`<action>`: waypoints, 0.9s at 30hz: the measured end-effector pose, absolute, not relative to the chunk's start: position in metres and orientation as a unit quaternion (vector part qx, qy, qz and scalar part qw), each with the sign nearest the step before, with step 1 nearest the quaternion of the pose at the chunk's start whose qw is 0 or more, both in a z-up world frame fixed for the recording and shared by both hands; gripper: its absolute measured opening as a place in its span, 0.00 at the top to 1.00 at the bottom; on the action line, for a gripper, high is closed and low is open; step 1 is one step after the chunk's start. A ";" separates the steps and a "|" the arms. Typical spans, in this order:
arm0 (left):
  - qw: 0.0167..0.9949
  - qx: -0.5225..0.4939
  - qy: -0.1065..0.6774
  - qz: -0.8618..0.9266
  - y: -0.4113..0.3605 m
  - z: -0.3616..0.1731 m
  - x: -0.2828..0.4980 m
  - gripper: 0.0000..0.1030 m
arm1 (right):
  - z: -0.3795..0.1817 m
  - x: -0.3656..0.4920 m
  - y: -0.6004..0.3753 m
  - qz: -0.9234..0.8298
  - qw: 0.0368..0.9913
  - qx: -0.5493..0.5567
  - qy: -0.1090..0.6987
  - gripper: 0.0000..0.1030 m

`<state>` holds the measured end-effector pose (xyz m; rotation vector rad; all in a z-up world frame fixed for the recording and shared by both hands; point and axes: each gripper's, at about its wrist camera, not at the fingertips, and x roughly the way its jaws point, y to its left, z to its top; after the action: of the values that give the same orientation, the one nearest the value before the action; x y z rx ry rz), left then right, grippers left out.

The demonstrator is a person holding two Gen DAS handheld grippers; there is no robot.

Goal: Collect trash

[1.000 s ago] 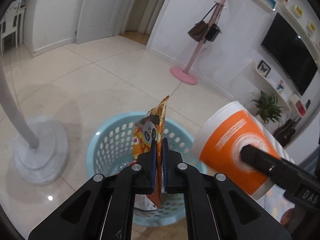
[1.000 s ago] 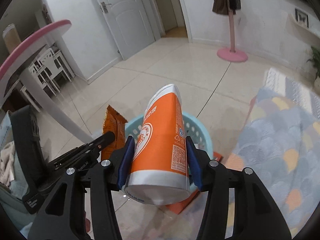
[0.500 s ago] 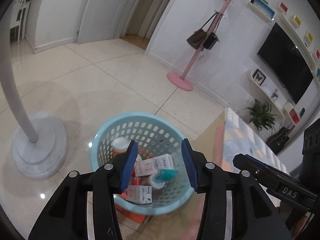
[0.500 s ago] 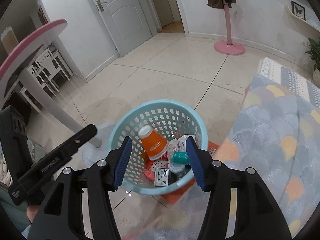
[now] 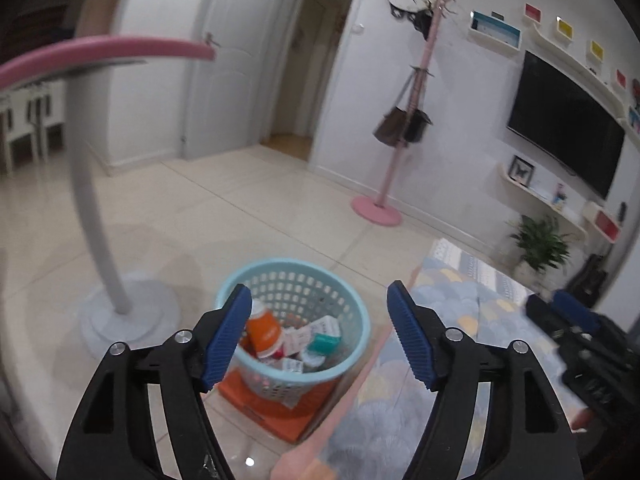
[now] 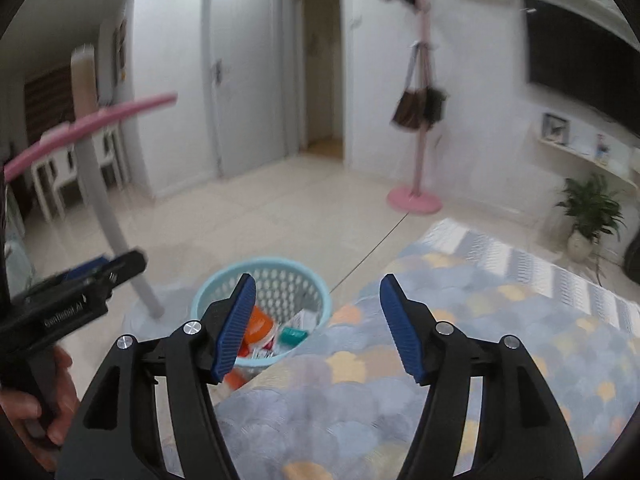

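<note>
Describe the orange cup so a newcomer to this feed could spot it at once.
Find the pale blue perforated basket on the tiled floor, between the white table pedestal and the patterned rug. Among the trash inside, the orange cup lies against the wall nearest the pedestal. It is the only solid orange item, beside white cartons and a teal packet.

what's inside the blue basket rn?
The blue basket holds an orange cup, white cartons, a teal packet and other small litter. Lower layers are covered by that pile; the left gripper's finger hides the near-left side.
</note>
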<state>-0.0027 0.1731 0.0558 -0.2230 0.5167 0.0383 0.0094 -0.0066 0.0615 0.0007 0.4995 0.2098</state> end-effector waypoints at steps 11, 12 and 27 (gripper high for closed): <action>0.975 -0.079 0.194 0.073 0.118 0.057 -0.051 0.20 | 0.061 -0.039 -0.056 0.084 0.968 0.039 0.234 0.33; 0.976 -0.075 0.190 0.077 0.116 0.056 -0.052 0.20 | 0.061 -0.041 -0.054 0.081 0.968 0.028 0.235 0.33; 0.972 -0.049 0.192 0.125 0.115 0.054 -0.051 0.17 | 0.043 -0.041 -0.046 0.087 0.967 0.013 0.238 0.33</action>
<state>-0.0508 0.1147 0.0538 -0.0983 0.3872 0.2515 -0.0409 -0.0465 0.0435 0.0263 0.4822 0.1755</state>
